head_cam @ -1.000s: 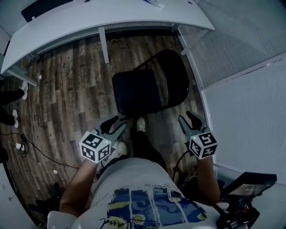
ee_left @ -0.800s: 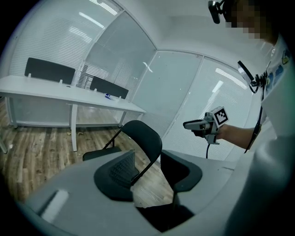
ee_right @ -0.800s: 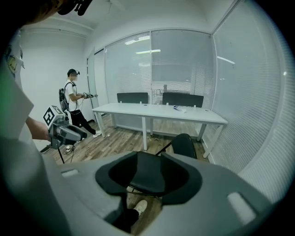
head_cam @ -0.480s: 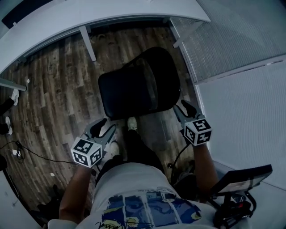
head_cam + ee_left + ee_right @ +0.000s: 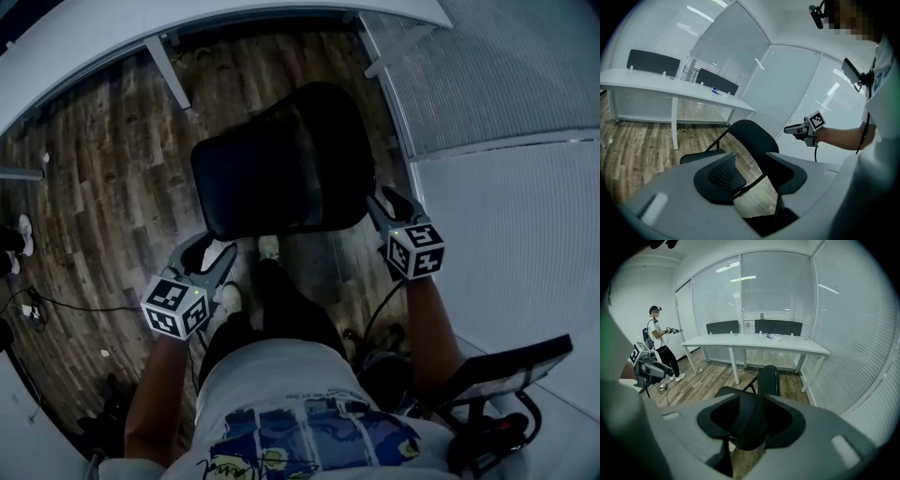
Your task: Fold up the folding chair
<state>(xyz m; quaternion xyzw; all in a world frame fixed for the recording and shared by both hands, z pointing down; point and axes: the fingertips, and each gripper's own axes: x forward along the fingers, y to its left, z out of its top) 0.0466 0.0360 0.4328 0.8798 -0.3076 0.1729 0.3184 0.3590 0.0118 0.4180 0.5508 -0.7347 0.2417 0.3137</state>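
One black folding chair [image 5: 281,164] stands unfolded on the wood-plank floor [image 5: 112,187], in the corner between the table and the glazed wall. Its seat [image 5: 267,192] is a squarish pad with rounded corners, and its backrest [image 5: 323,122] is a single rounded, smooth, dark panel. Both are carried on thin black metal tubes [image 5: 718,139].

Two grippers flank it. The left gripper [image 5: 208,255] is just off the seat's near left corner. Its jaws are spread, with nothing pinched; only the chair's frame shows through the gap, further off. The right gripper [image 5: 387,203] is close beside the chair's right edge. Its jaws are also spread and hold nothing, and the backrest shows edge-on beyond them. I cannot tell whether it touches the chair.

Behind the chair runs one long white table [image 5: 754,342] with a smooth top and slim white legs. Two dark rectangular panels [image 5: 723,327] stand upright along its far edge. Glass walls with horizontal blinds [image 5: 506,75] close the corner. Across the room, one other person [image 5: 658,341] stands holding a gripper.
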